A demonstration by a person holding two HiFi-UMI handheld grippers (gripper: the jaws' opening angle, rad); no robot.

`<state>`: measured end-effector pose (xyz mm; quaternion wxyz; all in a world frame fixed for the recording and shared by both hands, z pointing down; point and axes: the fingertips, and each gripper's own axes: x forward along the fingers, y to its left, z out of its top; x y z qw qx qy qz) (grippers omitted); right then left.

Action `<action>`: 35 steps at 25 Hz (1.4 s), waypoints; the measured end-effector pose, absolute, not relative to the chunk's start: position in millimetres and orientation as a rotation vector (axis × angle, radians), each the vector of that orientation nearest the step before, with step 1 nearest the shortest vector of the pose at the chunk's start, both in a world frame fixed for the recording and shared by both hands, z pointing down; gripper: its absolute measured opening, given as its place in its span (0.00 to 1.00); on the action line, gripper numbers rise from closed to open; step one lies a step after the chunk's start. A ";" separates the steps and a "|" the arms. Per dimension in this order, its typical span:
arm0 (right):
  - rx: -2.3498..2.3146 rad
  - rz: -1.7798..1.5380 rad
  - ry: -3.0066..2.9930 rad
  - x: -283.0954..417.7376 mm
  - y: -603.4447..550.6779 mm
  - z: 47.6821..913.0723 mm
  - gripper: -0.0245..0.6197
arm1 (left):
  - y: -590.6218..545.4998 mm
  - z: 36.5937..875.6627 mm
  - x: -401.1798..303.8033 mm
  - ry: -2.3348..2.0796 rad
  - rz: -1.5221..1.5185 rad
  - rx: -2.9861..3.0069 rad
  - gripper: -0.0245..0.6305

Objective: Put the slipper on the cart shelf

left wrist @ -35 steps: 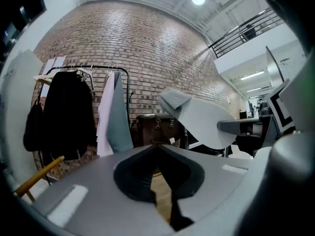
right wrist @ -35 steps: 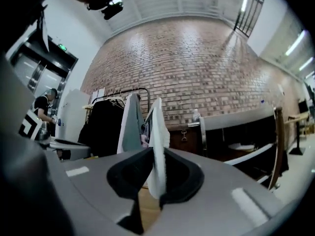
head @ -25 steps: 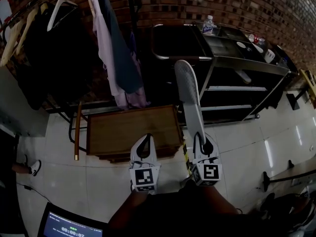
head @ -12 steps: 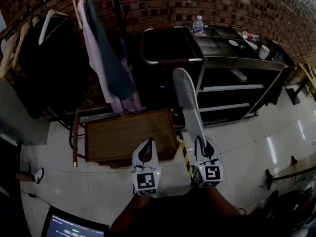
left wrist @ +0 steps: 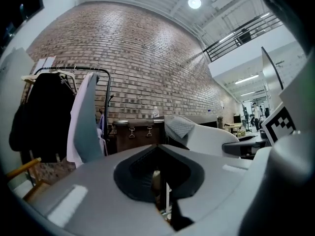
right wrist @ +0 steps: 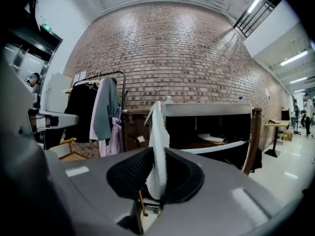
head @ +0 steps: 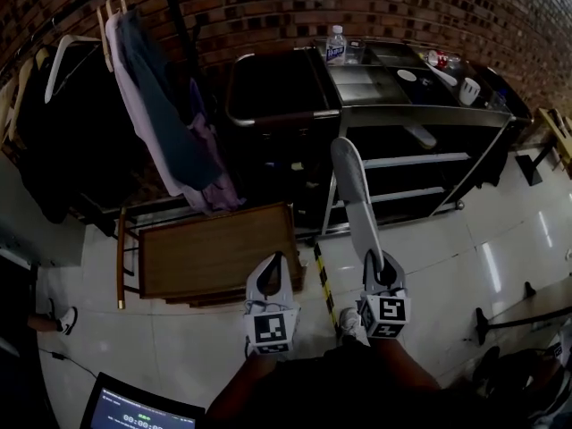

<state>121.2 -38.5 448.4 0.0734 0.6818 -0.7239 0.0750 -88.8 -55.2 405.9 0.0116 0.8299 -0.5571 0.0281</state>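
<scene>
My right gripper point(head: 377, 266) pinches the white slipper point(head: 355, 195) edge-on by one end, held in the air short of the cart point(head: 407, 114). It looks light, thin and probably bendy, so this end grip suits. My left gripper point(head: 271, 273) is pressed together, empty.

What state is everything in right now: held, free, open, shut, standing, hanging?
Slipper: clamped in the right gripper, pointing toward the cart, not yet on it.
Right gripper: shut on the slipper.
Left gripper: shut, empty.
Bottle: upright on the cart's top.
Clothes: hanging on the rack.
</scene>
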 end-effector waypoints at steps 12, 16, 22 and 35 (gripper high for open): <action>2.069 0.413 -2.115 218.4 -78.8 484.6 0.12 | -93.7 413.3 -9.8 -1.760 0.129 2.570 0.06; 2.059 0.484 -2.144 242.6 -103.8 494.4 0.12 | -115.5 415.5 16.7 -1.775 0.133 2.564 0.06; 2.000 0.564 -2.170 272.6 -148.5 502.2 0.12 | -148.2 418.1 51.4 -1.806 0.150 2.545 0.06; 1.939 0.948 -2.299 287.4 -241.8 530.9 0.12 | -192.2 420.3 71.2 -1.938 0.186 2.446 0.06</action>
